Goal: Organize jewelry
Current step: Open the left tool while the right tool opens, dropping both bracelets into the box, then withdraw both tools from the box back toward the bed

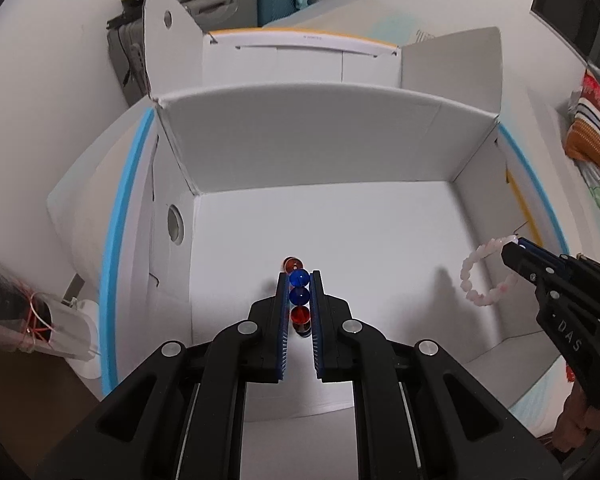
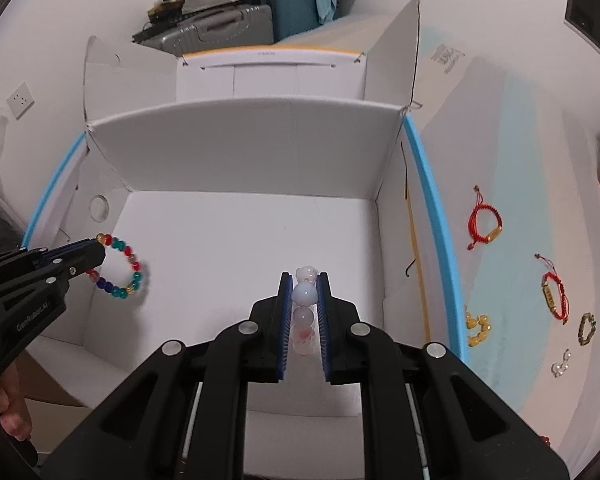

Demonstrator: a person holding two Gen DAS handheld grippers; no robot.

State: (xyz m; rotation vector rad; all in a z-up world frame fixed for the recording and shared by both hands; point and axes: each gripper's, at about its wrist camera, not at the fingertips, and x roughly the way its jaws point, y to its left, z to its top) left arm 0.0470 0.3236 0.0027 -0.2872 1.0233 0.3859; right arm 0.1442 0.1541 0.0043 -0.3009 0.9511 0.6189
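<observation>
While we look along our left gripper, its two black fingers are squeezed on a bracelet of shiny blue, red and green round beads, held above the floor of the big white cardboard box. Over in our right gripper's view, that gripper pinches a bracelet of pale pink round beads over the same box. Outside the box, red string bracelets lie on the table.

1 box, 2 grippers, 2 bead bracelets held, 5 jewelry pcs on table, 2 suitcases.
</observation>
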